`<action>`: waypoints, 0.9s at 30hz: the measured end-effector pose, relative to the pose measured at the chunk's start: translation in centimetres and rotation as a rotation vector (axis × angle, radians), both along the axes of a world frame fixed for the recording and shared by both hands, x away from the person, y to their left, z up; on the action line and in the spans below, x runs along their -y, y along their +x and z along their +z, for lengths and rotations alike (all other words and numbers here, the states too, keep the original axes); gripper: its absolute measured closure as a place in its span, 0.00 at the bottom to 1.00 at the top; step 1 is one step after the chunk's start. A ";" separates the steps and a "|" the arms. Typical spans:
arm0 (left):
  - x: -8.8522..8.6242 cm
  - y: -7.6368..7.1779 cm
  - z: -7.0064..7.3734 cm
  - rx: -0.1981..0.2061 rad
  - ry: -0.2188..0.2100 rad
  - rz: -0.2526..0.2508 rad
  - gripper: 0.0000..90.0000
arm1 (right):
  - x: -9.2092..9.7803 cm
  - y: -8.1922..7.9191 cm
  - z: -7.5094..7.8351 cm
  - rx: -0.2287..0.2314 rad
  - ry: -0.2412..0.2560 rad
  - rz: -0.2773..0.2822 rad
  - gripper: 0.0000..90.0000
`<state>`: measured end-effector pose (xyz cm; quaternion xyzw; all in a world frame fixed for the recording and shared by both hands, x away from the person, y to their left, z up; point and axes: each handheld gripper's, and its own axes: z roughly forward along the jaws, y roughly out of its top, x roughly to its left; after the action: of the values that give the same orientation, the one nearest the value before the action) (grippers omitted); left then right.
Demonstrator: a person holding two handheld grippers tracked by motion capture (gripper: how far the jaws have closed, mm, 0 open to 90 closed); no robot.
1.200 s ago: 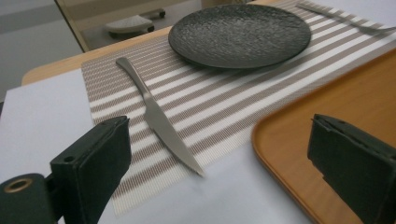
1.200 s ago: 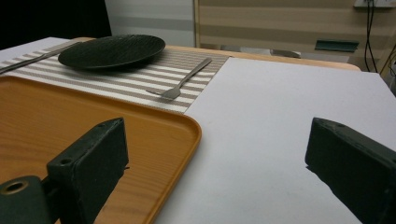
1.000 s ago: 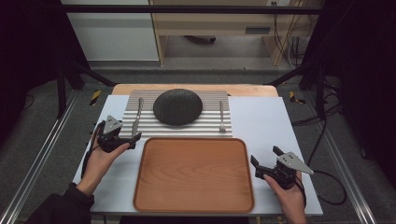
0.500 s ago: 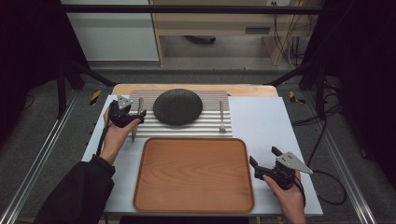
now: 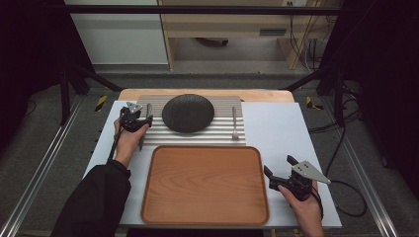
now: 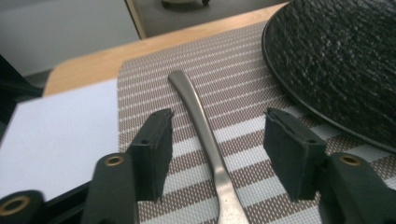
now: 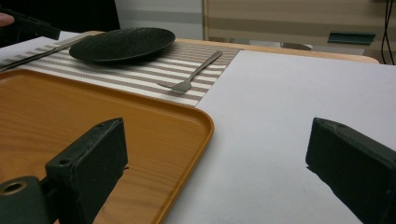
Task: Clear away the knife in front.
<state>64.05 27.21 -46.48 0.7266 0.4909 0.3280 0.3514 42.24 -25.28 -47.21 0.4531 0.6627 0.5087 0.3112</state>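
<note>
Left gripper [image 6: 217, 140] poised over knife handle [image 6: 205, 135], jaws apart.

The jaws straddled the handle without touching it; the knife lay on the striped placemat [image 6: 243, 88], just beside the black plate [image 6: 341, 60]. Judged risk: a thin, smooth handle lying flat could slip or pivot on closing, and the far jaw could nudge the plate rim. The right gripper [image 5: 281, 174] rested open beside the wooden tray [image 5: 205, 182].
</note>
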 end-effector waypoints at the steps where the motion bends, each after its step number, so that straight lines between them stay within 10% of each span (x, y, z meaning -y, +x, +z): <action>1: 0.0 0.1 -0.2 -0.011 -0.006 0.002 0.49 | 0.0 0.0 0.0 0.000 0.000 0.000 0.06; 8: -0.5 0.9 -1.1 -0.120 -0.032 0.029 0.54 | 0.1 0.0 0.0 -0.002 0.002 -0.003 0.06; 27: -0.2 1.4 -1.3 -0.166 -0.048 0.020 0.75 | 0.2 0.1 -0.1 -0.015 0.008 -0.008 0.06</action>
<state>65.50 27.44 -47.83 0.7379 0.5332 0.2579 0.3236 42.31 -25.45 -47.35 0.4607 0.6610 0.5068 0.3064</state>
